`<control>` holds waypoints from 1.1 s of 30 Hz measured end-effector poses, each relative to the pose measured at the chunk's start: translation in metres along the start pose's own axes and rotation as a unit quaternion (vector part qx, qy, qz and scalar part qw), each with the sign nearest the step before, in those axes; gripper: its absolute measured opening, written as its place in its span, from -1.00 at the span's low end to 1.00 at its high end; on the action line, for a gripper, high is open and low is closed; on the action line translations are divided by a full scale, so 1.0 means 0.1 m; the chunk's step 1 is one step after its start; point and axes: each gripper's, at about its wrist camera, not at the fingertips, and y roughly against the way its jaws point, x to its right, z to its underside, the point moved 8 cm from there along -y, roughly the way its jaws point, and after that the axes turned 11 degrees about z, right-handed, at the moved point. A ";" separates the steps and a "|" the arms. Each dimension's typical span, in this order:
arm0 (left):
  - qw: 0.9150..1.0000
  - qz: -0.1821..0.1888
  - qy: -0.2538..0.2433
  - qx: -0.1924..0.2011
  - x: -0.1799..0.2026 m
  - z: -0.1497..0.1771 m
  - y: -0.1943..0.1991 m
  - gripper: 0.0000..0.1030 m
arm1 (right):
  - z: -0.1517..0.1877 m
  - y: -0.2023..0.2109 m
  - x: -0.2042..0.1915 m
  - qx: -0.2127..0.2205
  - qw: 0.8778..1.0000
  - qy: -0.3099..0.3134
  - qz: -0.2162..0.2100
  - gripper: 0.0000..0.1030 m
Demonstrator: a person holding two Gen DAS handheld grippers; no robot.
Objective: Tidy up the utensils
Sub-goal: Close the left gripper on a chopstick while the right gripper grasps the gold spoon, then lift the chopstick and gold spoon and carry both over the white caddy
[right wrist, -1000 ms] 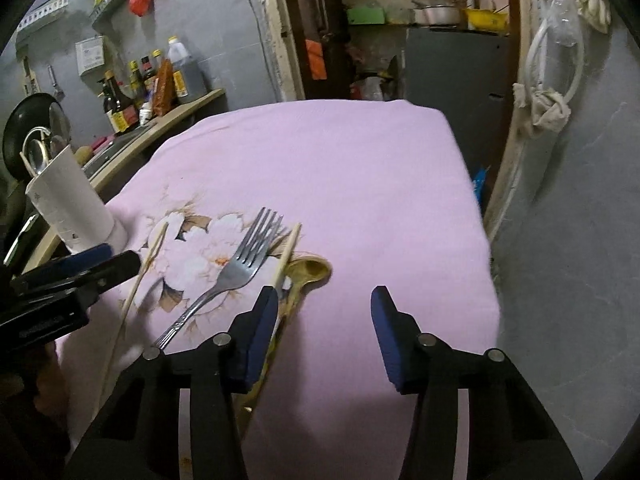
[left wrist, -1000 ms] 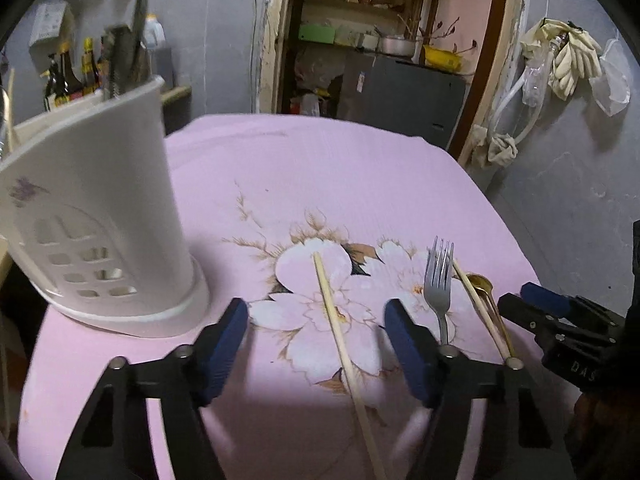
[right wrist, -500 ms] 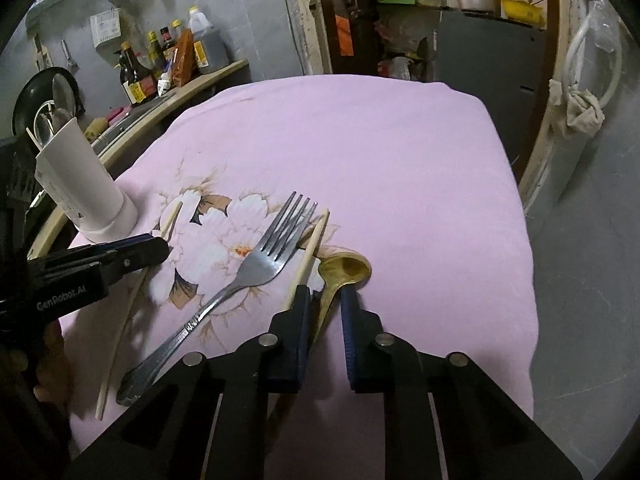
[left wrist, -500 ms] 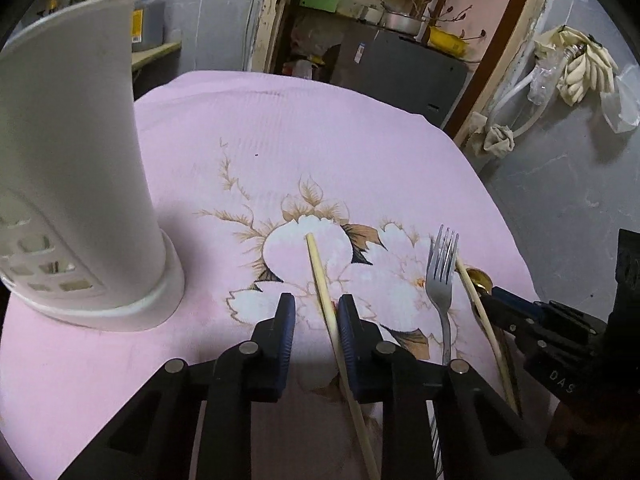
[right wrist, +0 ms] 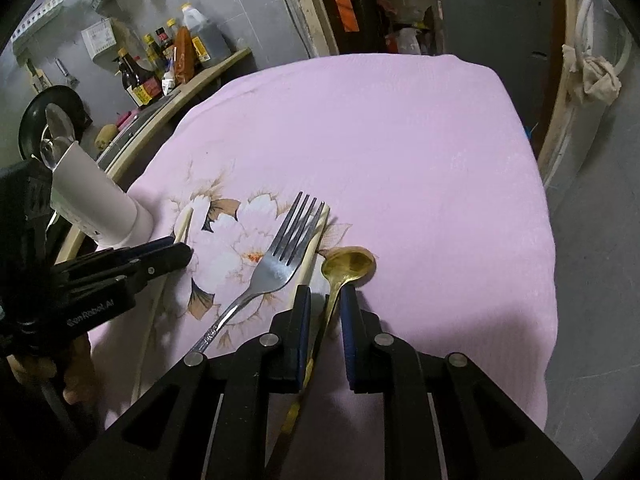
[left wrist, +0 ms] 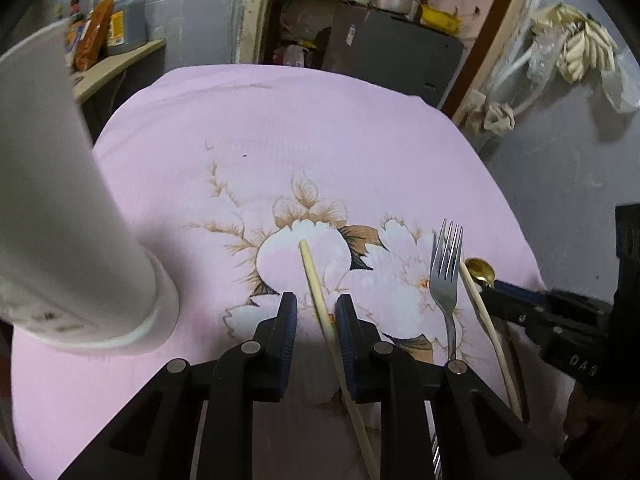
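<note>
— Pale wood first: where, and pointing which way?

— One chopstick (left wrist: 314, 280) flat on the pink cloth (left wrist: 320, 140), across the printed white flower. Long axis running away from the left wrist camera, far end leaning a little left. Passing between the pads of the left gripper (left wrist: 316, 320).

— Clamped?

— Not as far as can be seen. Jaws just closed in, now narrowly apart, a gap showing on the left side of the stick.

— And over on the right?

— Steel fork (left wrist: 445, 280), second chopstick (left wrist: 480, 308) and gold spoon (left wrist: 480, 270) side by side, close together, all roughly parallel to the first stick. Tines and spoon bowl pointing toward the far edge of the table, handles toward the cameras. Second chopstick touching the fork's right side in the right wrist view.

— Right gripper (right wrist: 325, 312)?

— Straddling the spoon's thin handle just behind the bowl. Jaws just closed in as well, pads near each other but with cloth visible on both sides of the handle, so no grip seen.

— Anything else on the cloth?

— White plastic utensil holder (left wrist: 60, 220) upright at the left, well apart from the fork group, a metal utensil sticking out of its top.

— Room?

— Grey walls, sauce bottles (right wrist: 172, 64) on a shelf at the left, an open doorway with a dark cabinet (left wrist: 392, 52) beyond the table, knotted rags (left wrist: 496, 114) hanging on the right
</note>
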 end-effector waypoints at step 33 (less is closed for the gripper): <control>0.998 0.048 0.043 0.027 0.08 0.12 0.42 -0.90 | 0.03 0.54 -0.04 0.094 0.993 -0.070 0.022 -0.94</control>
